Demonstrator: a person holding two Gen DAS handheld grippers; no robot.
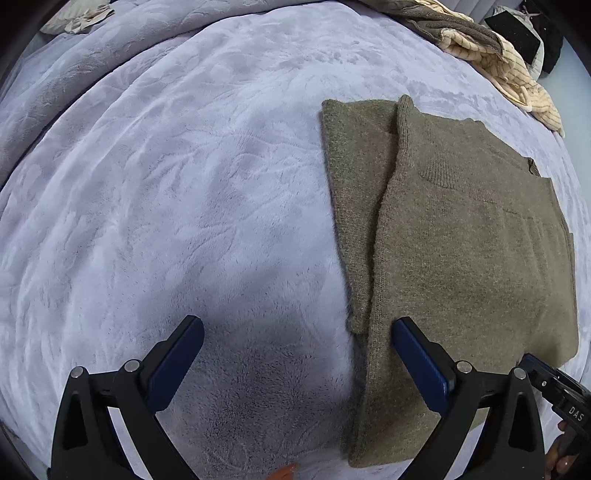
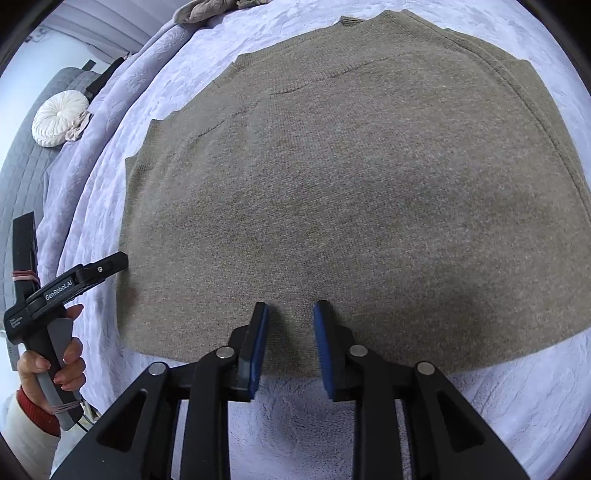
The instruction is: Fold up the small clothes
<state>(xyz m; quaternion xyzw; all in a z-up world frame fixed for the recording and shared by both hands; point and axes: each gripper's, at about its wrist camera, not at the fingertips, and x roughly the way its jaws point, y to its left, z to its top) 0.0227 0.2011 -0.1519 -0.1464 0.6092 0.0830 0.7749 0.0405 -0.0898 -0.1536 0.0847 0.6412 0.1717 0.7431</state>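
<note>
An olive-brown knit sweater (image 1: 461, 240) lies flat and folded on a lavender plush blanket (image 1: 184, 184). One layer sticks out along its left side. My left gripper (image 1: 299, 326) hangs over the blanket at the sweater's left edge, jaws wide apart and empty; its right finger (image 1: 417, 354) is over the fabric. In the right wrist view the sweater (image 2: 351, 184) fills the picture. My right gripper (image 2: 290, 308) is above its near hem, jaws a little apart, and the fabric lies flat beneath them, not pinched.
A cream striped garment (image 1: 517, 70) is heaped at the blanket's far right, and a beige cloth (image 1: 81, 18) at the far left. A round white cushion (image 2: 59, 118) lies on a grey quilt (image 2: 22, 177). A hand (image 2: 55, 365) grips the left gripper's handle.
</note>
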